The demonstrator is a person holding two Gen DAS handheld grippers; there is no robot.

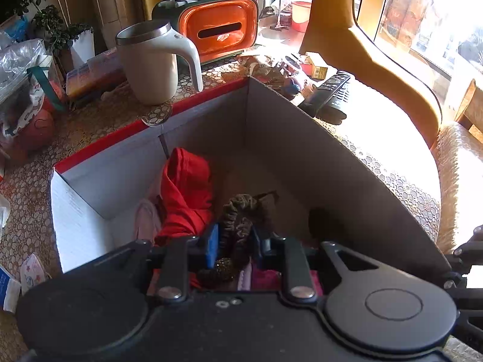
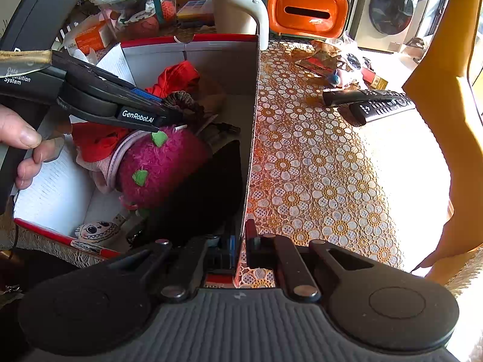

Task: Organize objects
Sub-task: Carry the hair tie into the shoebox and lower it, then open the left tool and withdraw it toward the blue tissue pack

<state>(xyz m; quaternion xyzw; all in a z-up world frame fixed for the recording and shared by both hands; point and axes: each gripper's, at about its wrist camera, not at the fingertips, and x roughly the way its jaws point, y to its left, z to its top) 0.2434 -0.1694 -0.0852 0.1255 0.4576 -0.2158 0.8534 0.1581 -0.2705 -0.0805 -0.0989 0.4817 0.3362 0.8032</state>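
A white cardboard box with a red rim (image 1: 193,138) (image 2: 211,57) sits on the lace tablecloth. My left gripper (image 1: 235,241) (image 2: 169,105) is inside it, shut on a brown scrunchie (image 1: 241,211) (image 2: 184,99). Under it lie a red cloth (image 1: 184,193) (image 2: 178,78), a pink fuzzy plush with green spots (image 2: 169,166) and a small painted face toy (image 2: 96,230). My right gripper (image 2: 240,241) is shut on the box's right wall (image 2: 252,150), one finger inside and one outside.
A beige mug (image 1: 151,63) (image 2: 238,9) and an orange tissue box (image 1: 217,30) (image 2: 306,10) stand behind the box. Two black remotes (image 2: 371,102) (image 1: 329,93) and small packets (image 2: 332,60) lie to the right. A yellow chair (image 1: 362,45) stands at the right.
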